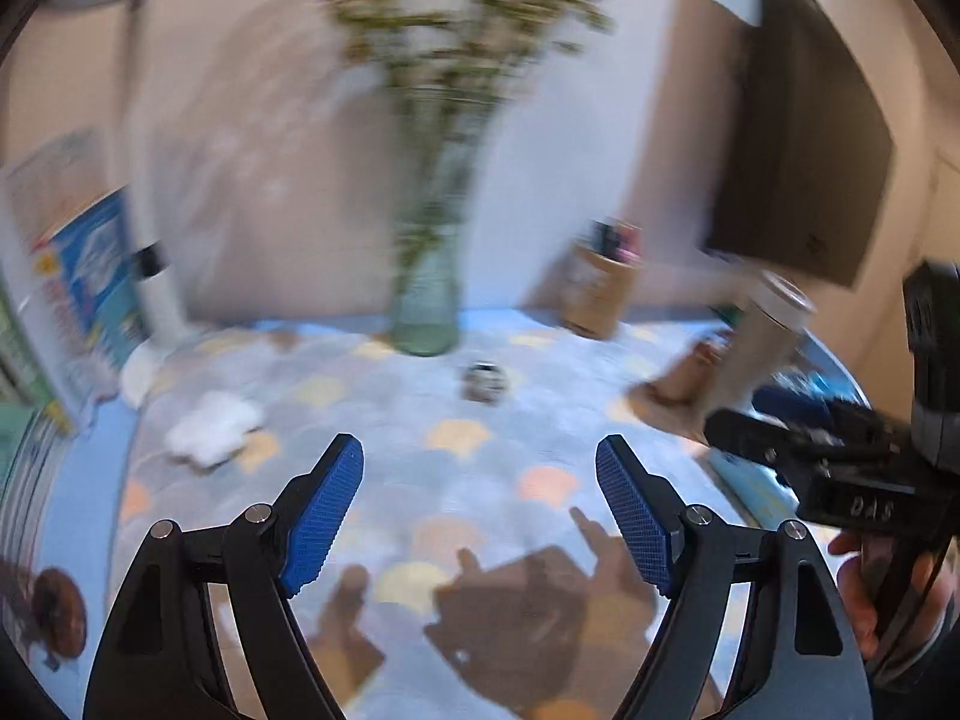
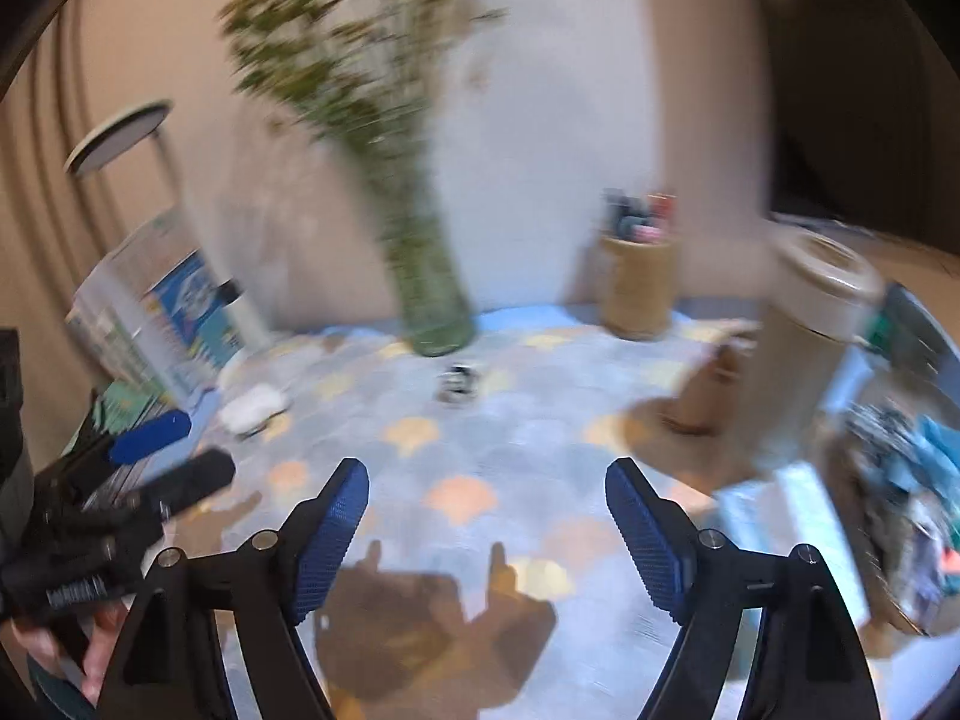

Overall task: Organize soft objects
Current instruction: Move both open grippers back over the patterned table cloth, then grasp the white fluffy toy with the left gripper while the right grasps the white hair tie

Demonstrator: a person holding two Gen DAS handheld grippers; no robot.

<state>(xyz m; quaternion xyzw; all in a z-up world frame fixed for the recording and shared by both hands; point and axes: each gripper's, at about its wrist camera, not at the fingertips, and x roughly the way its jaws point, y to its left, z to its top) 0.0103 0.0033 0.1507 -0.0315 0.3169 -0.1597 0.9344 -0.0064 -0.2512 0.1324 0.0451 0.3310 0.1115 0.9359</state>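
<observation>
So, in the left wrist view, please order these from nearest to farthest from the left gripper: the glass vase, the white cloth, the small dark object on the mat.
1. White cloth: front left of the left gripper, on the mat.
2. Small dark object: straight ahead, mid-mat.
3. Glass vase: straight ahead, behind the dark object, by the wall.

The first two are close in distance; blur makes that ranking unsure.

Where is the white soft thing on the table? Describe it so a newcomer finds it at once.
Start at the glass vase of green stems at the back of the table. Look toward the white lamp base on the left; the white soft thing lies just in front of it, on the patterned cloth. It is the only pale, lumpy heap there; the small dark object by the vase is much darker.
</observation>
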